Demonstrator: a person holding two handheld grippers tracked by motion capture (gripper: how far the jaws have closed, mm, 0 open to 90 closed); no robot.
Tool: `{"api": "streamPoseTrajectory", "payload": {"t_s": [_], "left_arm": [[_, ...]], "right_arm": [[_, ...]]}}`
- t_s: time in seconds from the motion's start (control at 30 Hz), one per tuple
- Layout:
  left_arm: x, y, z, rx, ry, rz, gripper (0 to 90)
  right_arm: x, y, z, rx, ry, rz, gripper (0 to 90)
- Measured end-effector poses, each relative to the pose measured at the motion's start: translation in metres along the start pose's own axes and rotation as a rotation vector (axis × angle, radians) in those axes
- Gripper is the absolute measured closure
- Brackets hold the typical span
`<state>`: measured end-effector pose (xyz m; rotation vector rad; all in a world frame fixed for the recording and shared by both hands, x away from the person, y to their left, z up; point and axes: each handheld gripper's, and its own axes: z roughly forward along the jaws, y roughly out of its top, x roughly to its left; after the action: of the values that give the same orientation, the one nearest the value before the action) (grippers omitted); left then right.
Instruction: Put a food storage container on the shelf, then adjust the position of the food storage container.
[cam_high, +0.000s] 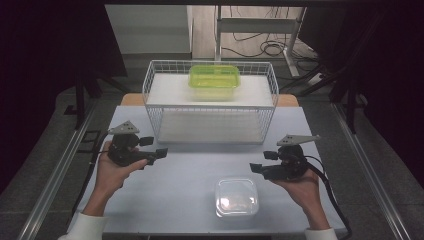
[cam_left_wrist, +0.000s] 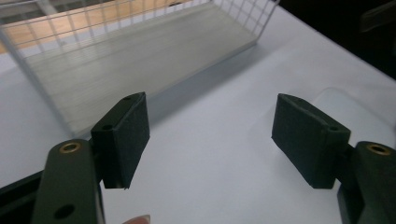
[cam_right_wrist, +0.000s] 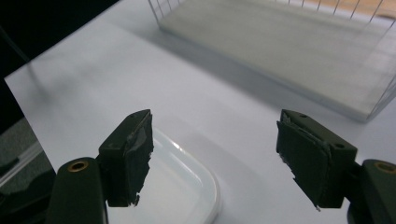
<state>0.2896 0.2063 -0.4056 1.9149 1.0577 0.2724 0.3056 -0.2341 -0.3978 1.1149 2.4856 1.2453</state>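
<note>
nearest the table's front edge, a clear plastic container (cam_high: 236, 196) with its lid on, flat on the white table (cam_high: 190, 175), untouched. just right of and behind it, the right gripper (cam_high: 256, 168) in a hand, jaws spread wide with nothing between them, pointing left over bare tabletop. across the table to the left, well apart from the container, the left gripper (cam_high: 161, 153), also gaping and empty, pointing right. between the two grippers, only open table; nothing blocking the way to the container. farther back, a white wire basket rack (cam_high: 210, 102) with a white shelf board, and on its upper level a green lidded container (cam_high: 214, 80). beyond the table, floor, a metal frame and loose cables (cam_high: 265, 47).

from the right gripper view, a rounded corner of the clear container (cam_right_wrist: 187, 186) low between the jaws, a pad (cam_right_wrist: 140, 158) frayed at its edge. from the left gripper view, a smooth pad (cam_left_wrist: 133, 135), the rack's lower shelf (cam_left_wrist: 140, 60) ahead, and faintly the container's outline (cam_left_wrist: 355, 107) at right
</note>
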Motion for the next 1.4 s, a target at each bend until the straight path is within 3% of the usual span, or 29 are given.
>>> {"api": "streamPoseTrajectory", "payload": {"t_s": [0.13, 0.3, 0.37, 0.57, 0.73, 0.97, 1.17, 1.33, 1.4], "left_arm": [[0.0, -0.016, 0.002, 0.042, 0.017, 0.002, 27.4], [-0.002, -0.033, 0.01, 0.061, -0.013, -0.002, 27.3], [-0.003, -0.037, 0.012, 0.076, 0.004, 0.004, 26.8], [-0.006, -0.042, 0.012, 0.08, 0.008, 0.015, 26.5], [-0.005, -0.044, 0.01, 0.073, 0.018, -0.002, 25.8], [-0.008, -0.048, 0.005, 0.051, 0.035, 0.004, 26.0], [-0.008, -0.051, 0.007, 0.058, 0.028, -0.003, 26.1], [-0.009, -0.054, 0.011, 0.077, 0.025, 0.003, 26.0], [-0.01, -0.054, 0.012, 0.081, 0.02, 0.004, 25.9]], "right_arm": [[0.001, -0.011, 0.001, 0.0, 0.009, 0.018, 28.1], [0.0, -0.02, 0.0, -0.006, 0.011, 0.025, 29.7], [0.0, -0.024, 0.002, 0.004, 0.007, 0.024, 30.9], [0.001, -0.028, 0.008, 0.021, 0.003, 0.01, 31.4], [0.0, -0.03, 0.009, 0.033, -0.004, 0.008, 31.4], [0.003, -0.034, 0.005, 0.038, 0.006, -0.002, 33.2], [0.009, -0.044, -0.002, 0.078, -0.025, -0.036, 36.9], [0.014, -0.05, -0.004, 0.1, 0.001, -0.057, 42.3], [0.014, -0.053, -0.004, 0.098, 0.023, -0.05, 48.5]]}}
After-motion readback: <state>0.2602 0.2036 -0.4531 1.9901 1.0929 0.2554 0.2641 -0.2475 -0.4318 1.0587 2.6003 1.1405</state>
